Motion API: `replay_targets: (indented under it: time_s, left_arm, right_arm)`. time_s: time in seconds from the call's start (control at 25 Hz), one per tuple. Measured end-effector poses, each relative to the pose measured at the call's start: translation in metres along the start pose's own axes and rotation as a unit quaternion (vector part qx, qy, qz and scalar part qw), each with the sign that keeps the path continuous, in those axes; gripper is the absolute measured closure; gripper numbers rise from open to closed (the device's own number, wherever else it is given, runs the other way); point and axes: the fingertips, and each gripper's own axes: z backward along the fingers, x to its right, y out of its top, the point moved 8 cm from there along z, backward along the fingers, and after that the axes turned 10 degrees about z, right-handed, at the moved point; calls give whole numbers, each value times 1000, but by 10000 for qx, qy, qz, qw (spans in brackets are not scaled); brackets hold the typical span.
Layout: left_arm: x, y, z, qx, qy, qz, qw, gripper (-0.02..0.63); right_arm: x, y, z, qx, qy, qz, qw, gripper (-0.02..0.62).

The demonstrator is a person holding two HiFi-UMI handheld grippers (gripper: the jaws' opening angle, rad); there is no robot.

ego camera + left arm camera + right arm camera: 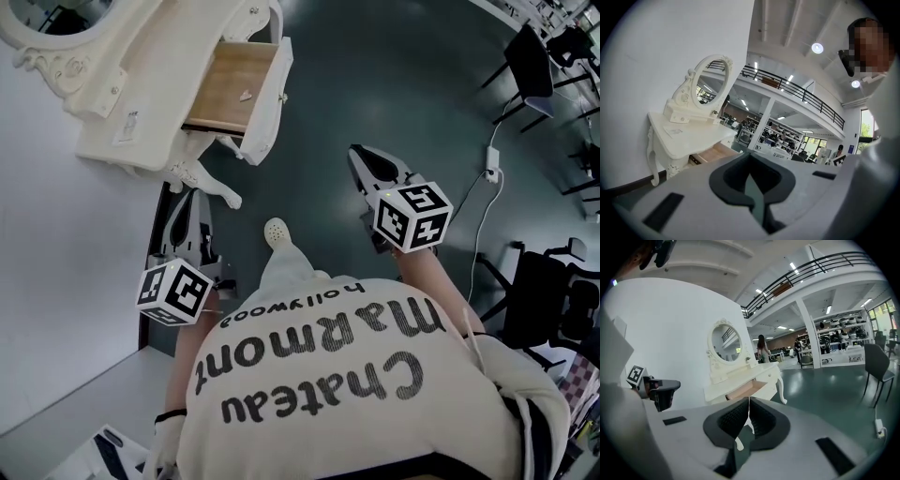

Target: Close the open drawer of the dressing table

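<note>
The white dressing table (pixel 141 103) stands against the wall at the upper left of the head view, its oval mirror (pixel 56 28) at the corner. Its wooden drawer (pixel 230 84) is pulled out, with the white drawer front (pixel 270 94) facing me. Both grippers are held in the air short of it. My left gripper (pixel 190 202) is shut and empty near the table's leg. My right gripper (pixel 361 155) is shut and empty over the floor, right of the drawer. The open drawer (pixel 710 153) also shows in the left gripper view, and the drawer (pixel 743 390) in the right gripper view.
A small pale scrap (pixel 246 95) lies inside the drawer. A white wall (pixel 56 234) runs along the left. Dark chairs (pixel 534 66) and an office chair (pixel 562 300) stand at the right, with a white cable and adapter (pixel 490 164) on the green floor. My shoe (pixel 277 232) is below the table.
</note>
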Motion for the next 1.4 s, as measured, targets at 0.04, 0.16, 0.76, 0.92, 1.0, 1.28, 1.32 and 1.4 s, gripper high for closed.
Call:
replay_targets:
  time_s: [0.04,0.16,0.76,0.92,1.0,1.28,1.32,1.4]
  left_arm:
    - [-5,6,-8,0,-7,0,10000,598]
    - [-21,27,-33,6,-30,13,10000,598]
    - [-115,97,-162,-395,-216,124,9989,598]
    - [-136,93,-187,-603,-249,305,9974,598]
    - [-141,91,-193,-639,-242,426,9968,598]
    - [-160,89,-199,-595,131,772,9952,598]
    - [-162,90,-199,-544,218,801,9951,598]
    - [-164,95,-198,-412,400,839,9948,598]
  right_arm:
    - [2,4,-10,-4,-4,-33,10000,566]
    - [8,17,-42,-38,-20,-114,9999,566]
    - [30,30,-186,-582,-434,-576,9957,566]
    - [32,-7,-213,-1112,-494,-612,9907,566]
    - [34,-26,-222,-1558,-414,-509,9856,566]
    - [51,-63,-251,-2551,-210,-150,9666,510]
    - [54,-66,-256,-2652,-117,-93,9641,469]
    - [61,-70,-267,-2825,132,95,9591,459]
